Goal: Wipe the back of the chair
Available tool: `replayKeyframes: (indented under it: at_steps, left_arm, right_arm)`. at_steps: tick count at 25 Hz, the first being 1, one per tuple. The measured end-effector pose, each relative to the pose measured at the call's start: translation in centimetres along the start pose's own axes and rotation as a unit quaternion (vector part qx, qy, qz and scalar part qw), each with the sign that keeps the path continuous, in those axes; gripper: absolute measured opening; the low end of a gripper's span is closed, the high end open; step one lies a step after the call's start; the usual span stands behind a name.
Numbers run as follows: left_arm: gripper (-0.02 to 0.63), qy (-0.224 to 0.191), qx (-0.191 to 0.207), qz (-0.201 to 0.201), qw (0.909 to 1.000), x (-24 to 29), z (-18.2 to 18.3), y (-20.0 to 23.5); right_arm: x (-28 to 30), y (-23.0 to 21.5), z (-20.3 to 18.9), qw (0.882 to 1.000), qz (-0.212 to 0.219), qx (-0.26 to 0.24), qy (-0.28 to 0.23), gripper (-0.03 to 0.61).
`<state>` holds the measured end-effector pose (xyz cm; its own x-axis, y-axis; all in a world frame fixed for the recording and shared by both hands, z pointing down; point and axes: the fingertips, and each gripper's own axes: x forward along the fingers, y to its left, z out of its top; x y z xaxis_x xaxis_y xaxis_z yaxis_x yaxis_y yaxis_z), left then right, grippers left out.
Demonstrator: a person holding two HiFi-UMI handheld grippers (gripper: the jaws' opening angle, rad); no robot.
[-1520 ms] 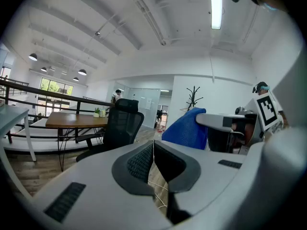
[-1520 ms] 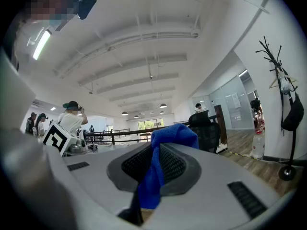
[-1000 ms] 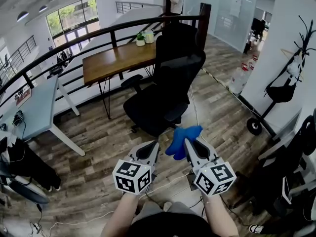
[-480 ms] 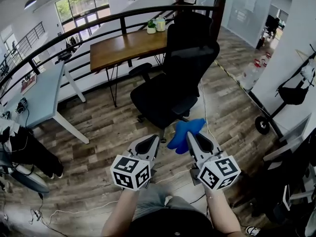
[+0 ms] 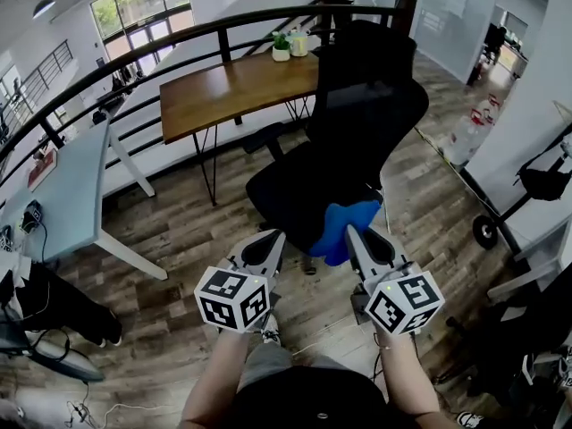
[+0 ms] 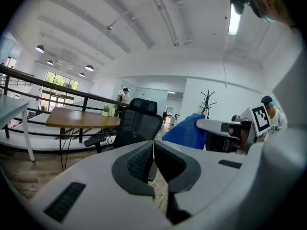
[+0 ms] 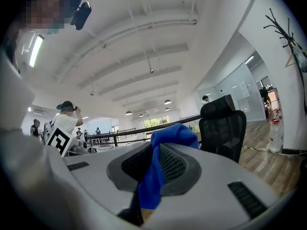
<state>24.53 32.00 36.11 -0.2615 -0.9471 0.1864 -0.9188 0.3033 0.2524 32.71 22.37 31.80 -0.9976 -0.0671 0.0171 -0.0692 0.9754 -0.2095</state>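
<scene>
Cloth (image 5: 347, 222) clamped in my right hand-held gripper (image 5: 351, 234), left hand-held gripper (image 5: 274, 239) clenched empty. Chair back (image 5: 368, 96) ahead of both, apart — I'd press flat, sweep top down.

A black office chair (image 5: 357, 141) stands on a plank floor (image 5: 179, 239). Its seat (image 5: 299, 190) lies between the backrest and the left gripper (image 5: 271, 239) and right gripper (image 5: 356, 238). Behind the chair, a wooden desk (image 5: 232, 92) and a black railing (image 5: 179, 41) close the way. Left of the chair, past its jutting armrest (image 5: 266, 138), open floor reaches a white table (image 5: 63, 195). Right of the chair, an open strip runs to water bottles (image 5: 469, 137) and a black bag (image 5: 545, 184).
</scene>
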Motion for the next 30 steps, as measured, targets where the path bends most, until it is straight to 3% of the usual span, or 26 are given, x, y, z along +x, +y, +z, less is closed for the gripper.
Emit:
replayKeyframes:
  at_steps: [6,13,30]
  left_arm:
    - [0.015,-0.001,0.01,-0.019,0.9998,2.0,4.0,8.9]
    - [0.015,0.016,0.005,-0.049,0.9987,4.2,4.8,14.6]
    - [0.015,0.041,-0.007,-0.087,0.9954,14.2,6.9,20.3]
  right_arm:
    - [9.6,1.0,0.8,1.0,-0.018,0.005,-0.019,0.057]
    - [15.8,1.2,0.3,0.999,-0.046,0.005,-0.019,0.057]
    - [24.3,-5.4,1.9,0.995,-0.094,-0.024,-0.022,0.057]
